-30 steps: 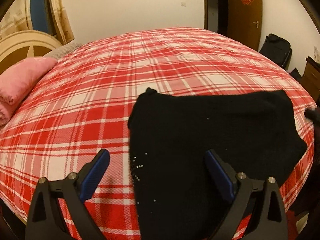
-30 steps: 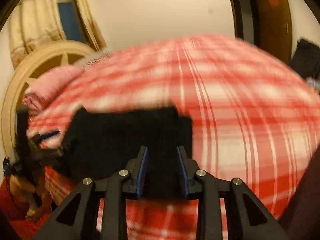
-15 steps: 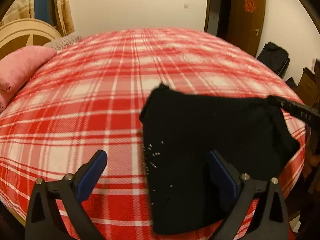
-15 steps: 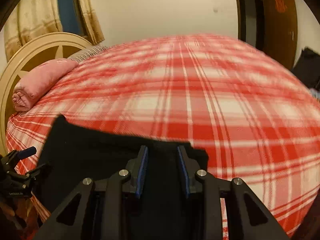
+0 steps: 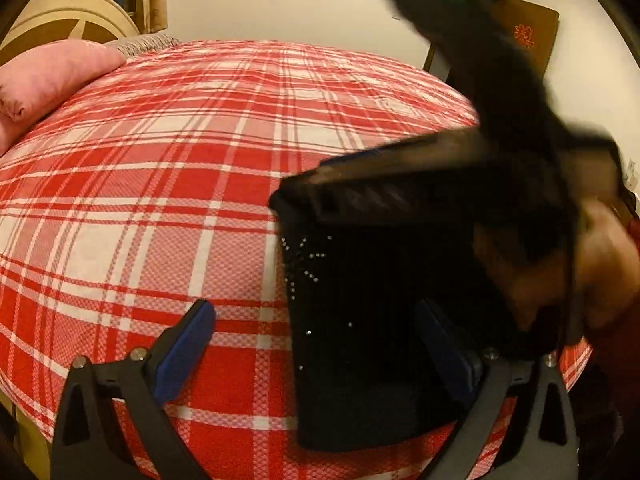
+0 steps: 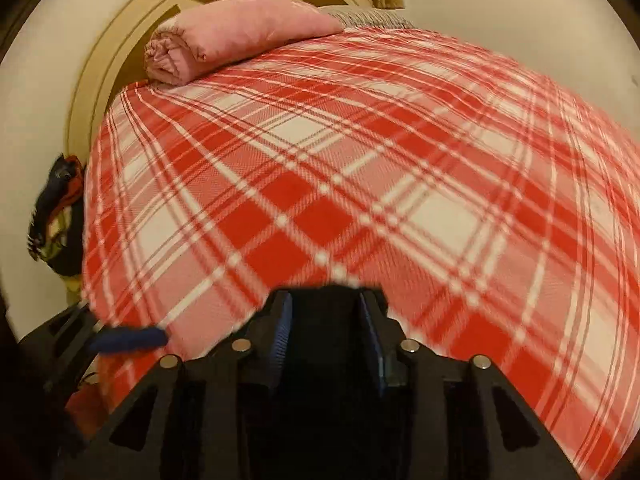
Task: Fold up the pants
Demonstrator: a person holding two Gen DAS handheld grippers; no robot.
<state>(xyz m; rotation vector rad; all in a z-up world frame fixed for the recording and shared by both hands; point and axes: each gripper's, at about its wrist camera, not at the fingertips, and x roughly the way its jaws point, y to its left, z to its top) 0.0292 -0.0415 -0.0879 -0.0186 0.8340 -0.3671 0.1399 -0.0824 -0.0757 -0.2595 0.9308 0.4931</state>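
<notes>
Left wrist: left tool (image 5: 316,344) spread over black pants (image 5: 360,320) on bed; right tool (image 6: 326,312) pinching pants.

No legible text anywhere, one red emblem on the brown door (image 5: 528,36) (blurred, unreadable)

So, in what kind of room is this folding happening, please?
Most likely a home bedroom. A bed with a red plaid cover fills both views, a pink pillow lies by a rounded cream headboard, and a brown door stands behind.
</notes>
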